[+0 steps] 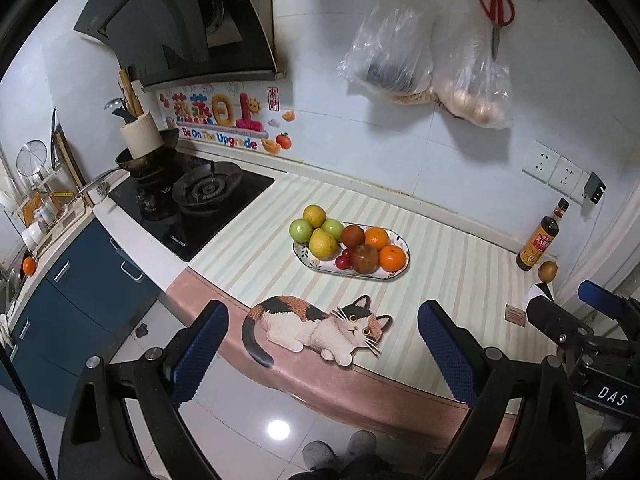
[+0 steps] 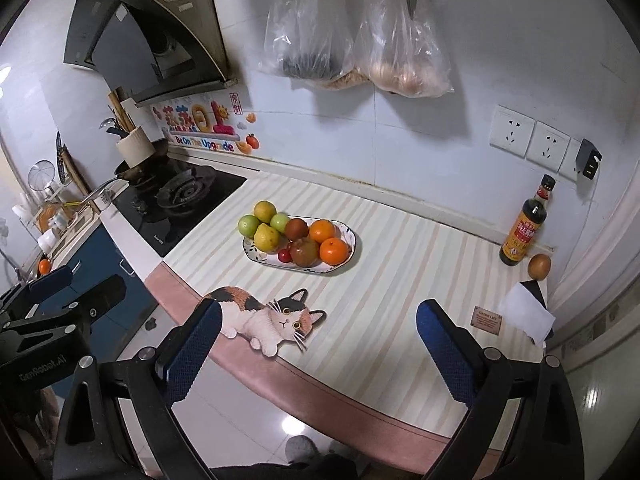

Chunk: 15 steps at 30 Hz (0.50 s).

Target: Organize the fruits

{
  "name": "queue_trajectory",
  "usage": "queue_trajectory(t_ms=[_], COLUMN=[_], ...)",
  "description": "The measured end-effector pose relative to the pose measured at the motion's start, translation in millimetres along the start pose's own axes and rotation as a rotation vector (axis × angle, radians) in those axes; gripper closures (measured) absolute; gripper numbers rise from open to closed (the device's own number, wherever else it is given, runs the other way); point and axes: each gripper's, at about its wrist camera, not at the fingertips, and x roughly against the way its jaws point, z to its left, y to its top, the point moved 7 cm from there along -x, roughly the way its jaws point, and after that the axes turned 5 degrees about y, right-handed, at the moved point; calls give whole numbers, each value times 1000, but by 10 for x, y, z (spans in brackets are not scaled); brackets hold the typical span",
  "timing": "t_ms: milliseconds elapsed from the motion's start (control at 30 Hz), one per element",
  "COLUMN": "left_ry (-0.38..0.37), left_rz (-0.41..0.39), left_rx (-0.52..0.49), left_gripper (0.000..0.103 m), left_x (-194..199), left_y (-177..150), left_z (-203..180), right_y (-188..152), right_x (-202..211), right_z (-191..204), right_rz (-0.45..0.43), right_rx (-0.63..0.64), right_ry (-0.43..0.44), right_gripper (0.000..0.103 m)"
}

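Kitchen surface (image 2: 400, 280), striped mat: fruits (image 2: 296, 236) heaped on oval plate (image 2: 352, 240), job looks nearly done. Lone kiwi (image 2: 539, 266) stranded beside sauce bottle (image 2: 522, 226). Left hand-held gripper (image 1: 320, 344) and right hand-held gripper (image 2: 318, 344) both spread apart, empty, hanging back off edge.

Home kitchen: gas hob (image 1: 200, 196), hood (image 1: 180, 24), wall sockets (image 2: 528, 138).
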Motion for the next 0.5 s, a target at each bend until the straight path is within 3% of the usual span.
queue_trajectory(t_ms=[267,500], left_ry=[4,42], left_rz=[5,29], left_rx=[10,36], left_gripper=[6,6], left_x=[3,-269], left_y=[-20,113], left_z=[-96,-67], right_y=[33,185], right_x=[6,-334], right_z=[-126,-231], right_rz=[7,35], right_rx=[-18,-30], right_ry=[21,16], right_gripper=[3,3])
